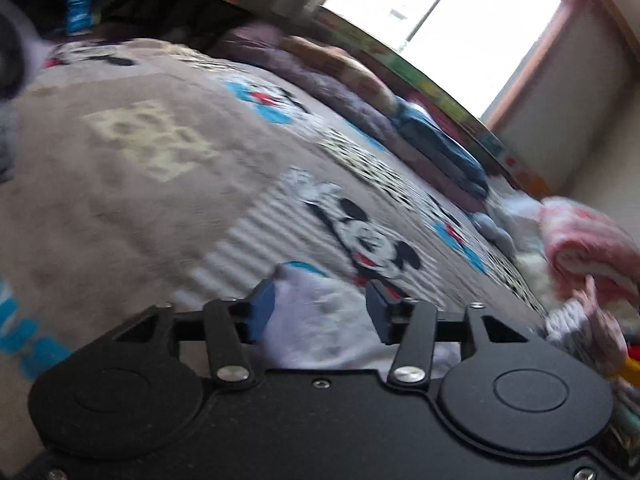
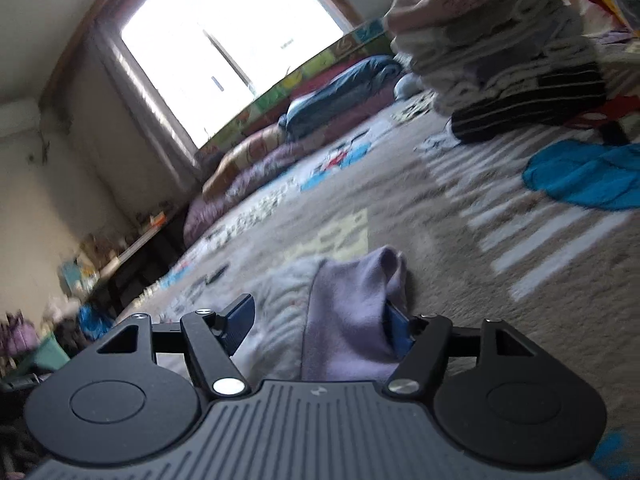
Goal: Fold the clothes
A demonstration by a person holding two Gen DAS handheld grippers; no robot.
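Observation:
A pale lilac and white garment (image 1: 316,316) lies on the cartoon-print bedspread (image 1: 140,184). My left gripper (image 1: 320,300) is open, its blue pads either side of the cloth, low over the bed. In the right wrist view the same lilac garment (image 2: 352,312) lies bunched between my right gripper's (image 2: 320,320) spread fingers and drapes over the right pad (image 2: 400,328). The right gripper is open. Both views are motion-blurred.
A tall stack of folded clothes (image 2: 504,60) stands at the far right, with a blue cloth (image 2: 584,176) beside it. A pink folded blanket (image 1: 588,248) lies at the bed's right. Rolled quilts (image 2: 260,160) line the wall under the window (image 2: 224,40).

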